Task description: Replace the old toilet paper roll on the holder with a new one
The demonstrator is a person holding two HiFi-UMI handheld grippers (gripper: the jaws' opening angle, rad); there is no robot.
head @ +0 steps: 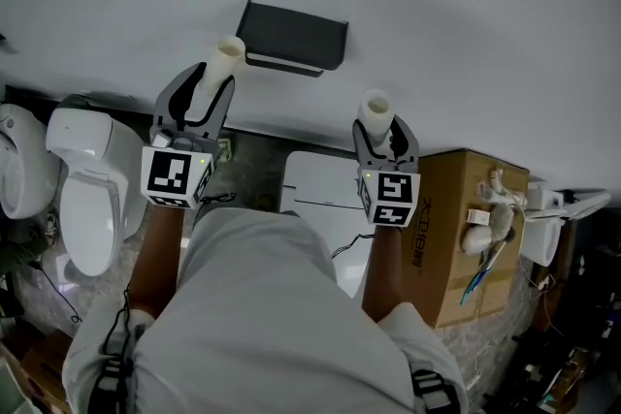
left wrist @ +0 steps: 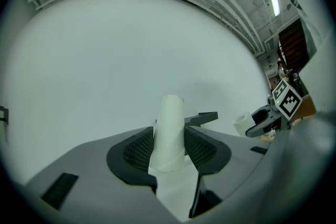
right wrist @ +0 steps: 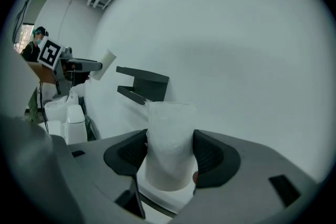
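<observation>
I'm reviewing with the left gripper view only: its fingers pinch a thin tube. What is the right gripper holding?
Observer: The right gripper is shut on a fatter white roll, with paper wound on it.
Operator: Anything on the wall holder?
Observer: The head view shows the black holder with no roll on it.
Operator: What's below?
Observer: A toilet at the left, a cardboard box at the right.
</observation>
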